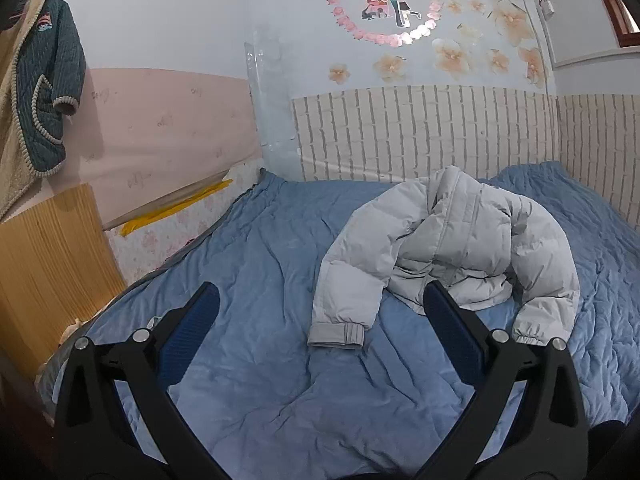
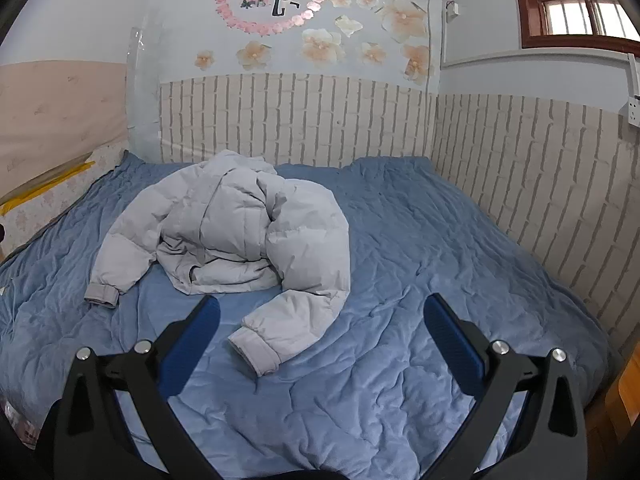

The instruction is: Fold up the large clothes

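Note:
A light grey puffer jacket (image 1: 448, 248) lies crumpled on the blue quilt (image 1: 260, 280) of a bed, both sleeves spread toward me. It also shows in the right wrist view (image 2: 240, 224). My left gripper (image 1: 320, 300) is open and empty, held above the quilt just short of the jacket's left sleeve cuff (image 1: 336, 332). My right gripper (image 2: 320, 312) is open and empty, above the quilt near the right sleeve cuff (image 2: 256, 350).
Brick-pattern wall panels (image 2: 320, 120) border the bed at the back and right. A wooden board (image 1: 48, 272) and a hanging teal robe (image 1: 44, 92) are at the left. A window (image 2: 580, 4) is at upper right.

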The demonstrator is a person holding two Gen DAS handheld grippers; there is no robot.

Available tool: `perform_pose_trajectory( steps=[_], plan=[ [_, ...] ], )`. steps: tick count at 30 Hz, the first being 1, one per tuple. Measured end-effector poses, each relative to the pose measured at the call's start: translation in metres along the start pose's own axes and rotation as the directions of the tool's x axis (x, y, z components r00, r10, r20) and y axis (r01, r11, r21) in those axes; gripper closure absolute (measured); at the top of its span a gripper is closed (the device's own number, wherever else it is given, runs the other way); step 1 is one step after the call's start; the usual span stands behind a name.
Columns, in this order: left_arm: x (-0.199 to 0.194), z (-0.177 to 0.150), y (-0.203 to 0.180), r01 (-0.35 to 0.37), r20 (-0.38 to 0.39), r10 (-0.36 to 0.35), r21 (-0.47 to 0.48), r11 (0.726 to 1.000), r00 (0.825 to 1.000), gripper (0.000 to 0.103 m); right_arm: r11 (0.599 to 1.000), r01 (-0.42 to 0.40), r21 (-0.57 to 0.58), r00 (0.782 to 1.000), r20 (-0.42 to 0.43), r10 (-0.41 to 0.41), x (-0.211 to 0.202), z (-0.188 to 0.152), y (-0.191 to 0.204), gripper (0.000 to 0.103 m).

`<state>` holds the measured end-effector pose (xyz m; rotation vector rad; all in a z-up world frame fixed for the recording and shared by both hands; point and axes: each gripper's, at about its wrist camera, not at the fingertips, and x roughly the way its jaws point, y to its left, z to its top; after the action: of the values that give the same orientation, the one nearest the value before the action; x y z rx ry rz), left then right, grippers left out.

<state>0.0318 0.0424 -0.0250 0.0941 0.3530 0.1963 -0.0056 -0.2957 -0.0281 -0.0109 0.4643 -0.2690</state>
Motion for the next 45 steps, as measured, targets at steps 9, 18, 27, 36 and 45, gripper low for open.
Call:
perform_pose_trajectory(
  steps=[9, 18, 27, 36, 45],
  plan=[
    [0.000, 0.000, 0.000, -0.008, 0.000, 0.008, 0.009, 1.000, 1.000, 0.003, 1.000, 0.005, 0.015, 1.000, -0.009, -0.005, 0.002, -0.001, -0.004, 0.001],
    [0.001, 0.000, 0.003, -0.010, -0.004, 0.010, 0.014, 1.000, 1.000, 0.003, 1.000, 0.007, 0.010, 1.000, -0.015, -0.007, 0.004, -0.002, -0.005, 0.001],
    [-0.005, -0.002, 0.005, -0.005, -0.001, 0.005, -0.001, 1.000, 1.000, 0.003, 1.000, 0.011, 0.012, 1.000, -0.009, -0.010, -0.003, -0.005, -0.007, 0.001],
    [-0.017, 0.000, 0.012, -0.007, 0.009, 0.007, -0.009, 1.000, 1.000, 0.003, 0.999, 0.004, 0.040, 1.000, 0.008, -0.004, -0.020, -0.005, -0.012, 0.001],
    [-0.029, 0.001, 0.018, -0.015, 0.026, 0.015, -0.014, 1.000, 1.000, 0.003, 0.999, 0.008, 0.043, 1.000, 0.028, -0.009, -0.033, -0.002, -0.016, 0.001]
  ],
)
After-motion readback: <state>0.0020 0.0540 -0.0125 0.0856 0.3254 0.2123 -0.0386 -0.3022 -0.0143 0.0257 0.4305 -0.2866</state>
